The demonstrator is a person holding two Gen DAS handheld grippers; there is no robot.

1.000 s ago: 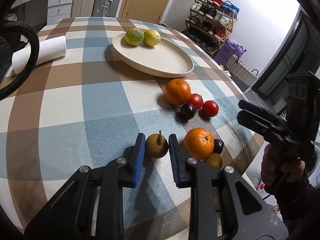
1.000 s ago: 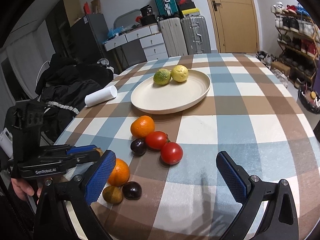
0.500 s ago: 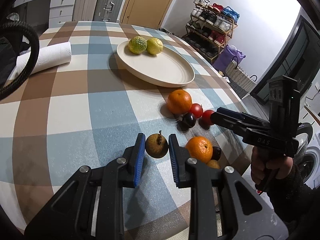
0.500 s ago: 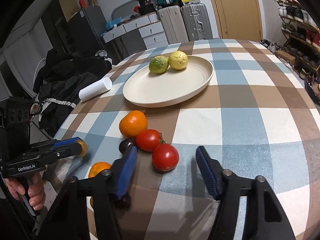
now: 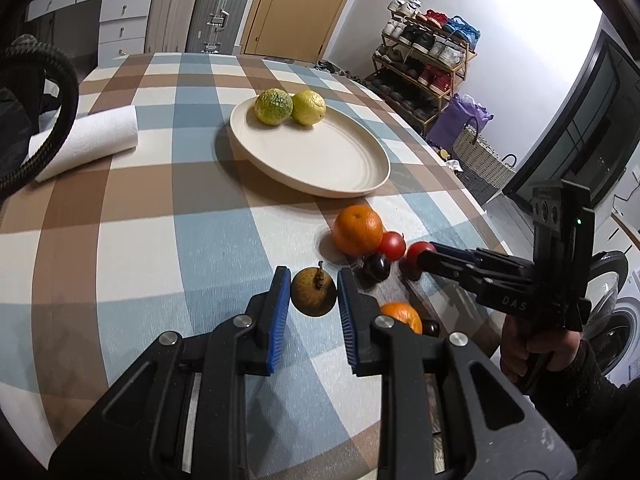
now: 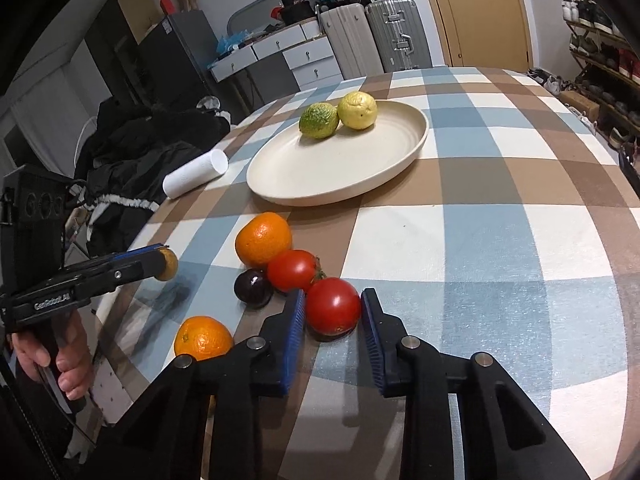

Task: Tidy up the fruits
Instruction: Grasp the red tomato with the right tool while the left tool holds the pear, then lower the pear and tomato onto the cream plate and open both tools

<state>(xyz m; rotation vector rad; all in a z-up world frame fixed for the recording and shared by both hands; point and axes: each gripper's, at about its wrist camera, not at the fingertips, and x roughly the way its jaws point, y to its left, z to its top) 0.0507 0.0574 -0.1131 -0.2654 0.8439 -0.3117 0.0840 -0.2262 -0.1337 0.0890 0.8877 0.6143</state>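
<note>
The left tongs [image 5: 313, 294] pinch the brown fruit [image 5: 313, 295] above the counter [image 5: 120, 248], the right tongs [image 6: 333, 314] flank a tomato [image 6: 333, 306], whether gripping I cannot tell, and the plate [image 5: 340, 168] lies far ahead of both.

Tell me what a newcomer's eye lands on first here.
The left gripper holds a brown pear-like fruit just off the checked tablecloth, while the right gripper brackets a red tomato in the loose fruit cluster. Beyond them, a cream plate carries a green citrus and a yellow lemon.
</note>
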